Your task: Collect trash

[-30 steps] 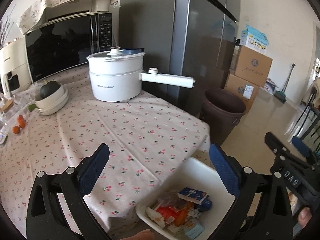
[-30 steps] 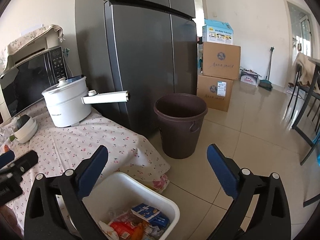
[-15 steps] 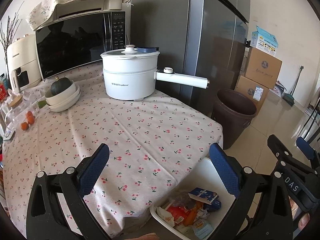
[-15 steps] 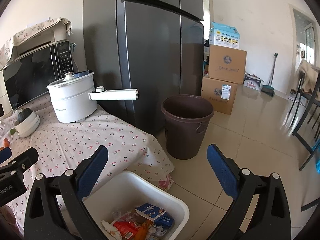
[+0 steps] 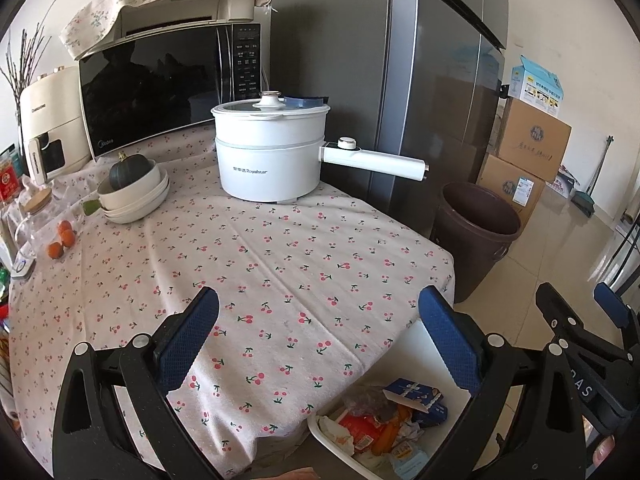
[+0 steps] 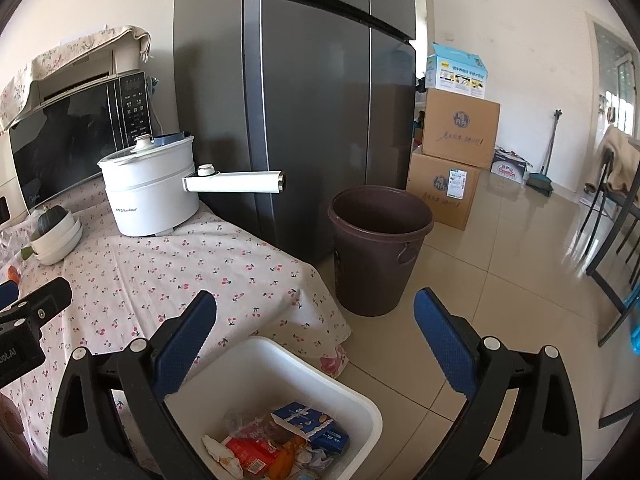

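Note:
A white bin (image 6: 280, 376) with several pieces of trash (image 6: 280, 444), wrappers and a blue carton, sits low beside the table corner; it also shows in the left wrist view (image 5: 420, 364). A brown waste bucket (image 6: 378, 256) stands on the tiled floor by the fridge, empty as far as I see; it also shows in the left wrist view (image 5: 478, 236). My left gripper (image 5: 320, 340) is open and empty above the cherry-print tablecloth (image 5: 280, 272). My right gripper (image 6: 316, 336) is open and empty above the white bin.
A white electric pot (image 5: 276, 152) with a long handle, stacked bowls with a squash (image 5: 132, 188), small oranges (image 5: 62, 240) and a microwave (image 5: 168, 84) stand on the table. A grey fridge (image 6: 312, 100), cardboard boxes (image 6: 456, 160) and a chair (image 6: 616, 240) surround the floor.
Both grippers have moved back and up a little from the table; the pot, microwave and bucket sit more to the right in view. Both stay open and empty.

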